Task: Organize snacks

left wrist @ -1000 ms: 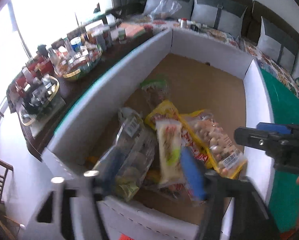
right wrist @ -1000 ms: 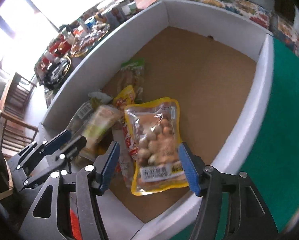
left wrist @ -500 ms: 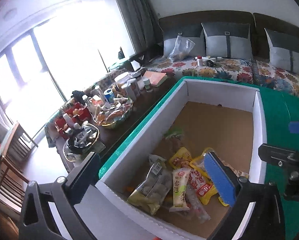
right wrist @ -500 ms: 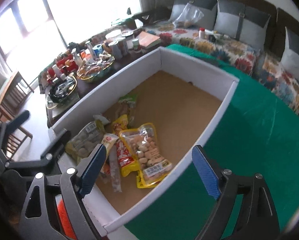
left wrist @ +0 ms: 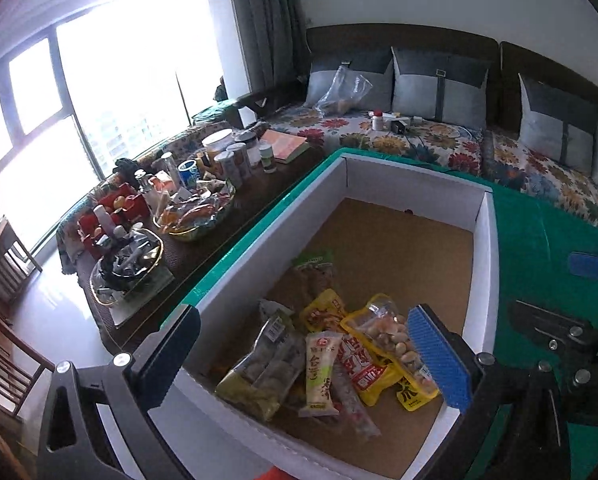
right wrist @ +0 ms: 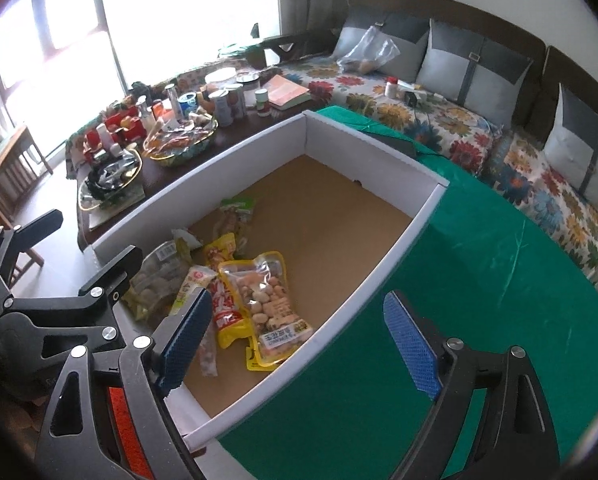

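Left wrist view: the left tongs (left wrist: 303, 354) are seen spread wide and empty above the near end of a white cardboard box (left wrist: 483, 264) with a brown floor, which stands on a desk covered in green cloth (left wrist: 539, 236). The snacks are gathered in the near part of the box: a yellow bag of nuts (left wrist: 395, 348), a red and yellow packet (left wrist: 359, 364), a white and green bar (left wrist: 319, 372), a clear bag of pale pieces (left wrist: 263, 368) and a green-topped packet (left wrist: 313, 272) further in. In the right wrist view the right tongs (right wrist: 299, 340) are likewise spread, nothing between them, held over the box's right wall (right wrist: 379, 268), with the bag of nuts (right wrist: 265, 296) just inside it. A side table (left wrist: 259, 196) crowded with jars and bowls is seen left of the box, and a sofa (left wrist: 419, 136) with grey cushions lies behind.
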The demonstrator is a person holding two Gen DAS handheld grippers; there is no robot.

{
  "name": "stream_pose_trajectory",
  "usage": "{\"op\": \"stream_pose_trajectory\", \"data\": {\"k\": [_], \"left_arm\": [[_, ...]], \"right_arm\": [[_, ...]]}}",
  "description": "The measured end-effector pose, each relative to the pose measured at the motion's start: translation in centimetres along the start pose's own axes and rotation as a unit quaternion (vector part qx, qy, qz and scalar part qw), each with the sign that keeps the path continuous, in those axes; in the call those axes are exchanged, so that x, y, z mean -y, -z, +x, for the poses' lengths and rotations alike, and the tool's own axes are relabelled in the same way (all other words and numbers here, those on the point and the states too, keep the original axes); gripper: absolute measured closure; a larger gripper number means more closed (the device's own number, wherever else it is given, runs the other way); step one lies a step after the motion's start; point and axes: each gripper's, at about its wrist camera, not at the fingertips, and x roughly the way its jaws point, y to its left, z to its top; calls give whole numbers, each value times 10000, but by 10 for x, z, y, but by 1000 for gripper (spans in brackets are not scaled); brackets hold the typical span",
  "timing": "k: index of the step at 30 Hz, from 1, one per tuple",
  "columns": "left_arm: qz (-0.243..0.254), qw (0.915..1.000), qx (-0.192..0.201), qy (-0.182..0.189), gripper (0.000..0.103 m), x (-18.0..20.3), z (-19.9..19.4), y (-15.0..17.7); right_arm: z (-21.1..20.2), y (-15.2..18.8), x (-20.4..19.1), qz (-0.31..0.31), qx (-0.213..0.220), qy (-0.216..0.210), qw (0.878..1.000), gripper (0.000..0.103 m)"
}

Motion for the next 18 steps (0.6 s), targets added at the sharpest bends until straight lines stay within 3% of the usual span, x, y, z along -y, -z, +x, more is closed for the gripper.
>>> {"op": "stream_pose_trajectory", "data": {"k": [7,10,18], "left_arm": [[-338,9984,-254,384,0,-10,12,6],[-563,9975,-253,342,0,-17,14,7],[-363,9985,-416,63,0,-15,20,7]], "right_arm": [[3,2,-5,-6,-30,-22,10000,13],[4,1,-7,-5,-25,-8,10000,13],[12,3,-7,45,-173,-15,9998,13]]}}
